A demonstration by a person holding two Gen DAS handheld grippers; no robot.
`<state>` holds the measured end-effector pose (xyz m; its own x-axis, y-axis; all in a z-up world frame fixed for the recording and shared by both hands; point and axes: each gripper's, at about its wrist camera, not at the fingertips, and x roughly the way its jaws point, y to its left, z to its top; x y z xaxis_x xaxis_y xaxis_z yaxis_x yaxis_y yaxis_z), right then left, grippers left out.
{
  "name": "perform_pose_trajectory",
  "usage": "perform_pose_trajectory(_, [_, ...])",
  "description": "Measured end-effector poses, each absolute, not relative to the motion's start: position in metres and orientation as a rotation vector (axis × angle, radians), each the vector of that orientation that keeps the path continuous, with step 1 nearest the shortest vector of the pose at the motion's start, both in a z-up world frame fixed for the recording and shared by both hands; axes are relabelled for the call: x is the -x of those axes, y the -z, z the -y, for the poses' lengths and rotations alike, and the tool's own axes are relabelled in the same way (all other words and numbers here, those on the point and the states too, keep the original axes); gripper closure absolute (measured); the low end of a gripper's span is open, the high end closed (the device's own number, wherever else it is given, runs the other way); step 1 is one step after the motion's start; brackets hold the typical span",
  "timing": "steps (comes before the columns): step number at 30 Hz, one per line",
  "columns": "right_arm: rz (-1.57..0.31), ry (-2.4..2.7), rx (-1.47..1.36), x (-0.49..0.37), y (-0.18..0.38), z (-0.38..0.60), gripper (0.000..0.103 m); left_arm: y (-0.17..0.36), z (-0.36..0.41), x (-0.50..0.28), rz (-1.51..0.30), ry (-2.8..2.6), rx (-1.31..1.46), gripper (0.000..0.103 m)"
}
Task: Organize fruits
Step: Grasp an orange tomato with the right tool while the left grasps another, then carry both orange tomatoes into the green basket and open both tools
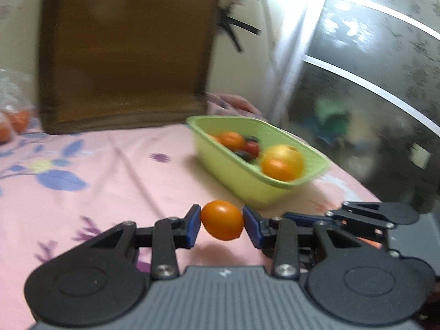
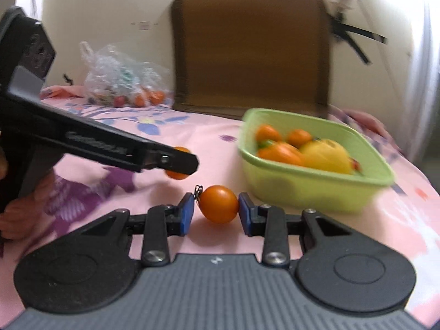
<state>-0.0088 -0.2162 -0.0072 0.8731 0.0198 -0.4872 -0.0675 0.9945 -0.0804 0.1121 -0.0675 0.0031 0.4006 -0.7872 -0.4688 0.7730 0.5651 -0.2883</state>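
While both grippers sit low over the pink floral bedsheet (image 1: 115,170), each one pinches a small orange tomato. Left gripper (image 1: 221,224): blue pads touching both sides of its orange cherry tomato (image 1: 222,223), fruit lifted off the sheet with a shadow beneath. Right gripper (image 2: 216,210): pads clamped on a second orange tomato (image 2: 218,204), dark stem bit at its left side by the left pad; whether it rests on the sheet or hangs just above it is unclear.

From the right wrist view, the left gripper shows side-on at left, its tomato partly hidden behind the finger tip, a hand (image 2: 16,214) on the handle.

Green plastic basin (image 2: 308,189) stands on the sheet just beyond and right of both grippers, tilted in view. Inside: several orange tomatoes (image 2: 298,137), a yellow apple-like fruit (image 2: 327,154), and in the left view some red and dark small fruits (image 1: 249,148), blurred.

Clear plastic bag (image 2: 121,74) with more small tomatoes lies far left by the wall. Brown mesh cushion (image 2: 250,49) leans upright against the wall behind the basin.
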Motion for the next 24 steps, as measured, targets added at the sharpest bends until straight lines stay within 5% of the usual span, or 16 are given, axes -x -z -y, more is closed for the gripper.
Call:
perform_pose_trajectory(18, [-0.525, -0.021, 0.002, 0.024, 0.017, 0.246, 0.058, 0.001, 0.106, -0.067, -0.597, 0.894, -0.094, 0.057])
perform_pose_trajectory(24, [-0.533, -0.051, -0.003, 0.028, 0.019, 0.249, 0.064, 0.005, 0.114, -0.063, -0.589, 0.862, -0.155, 0.071])
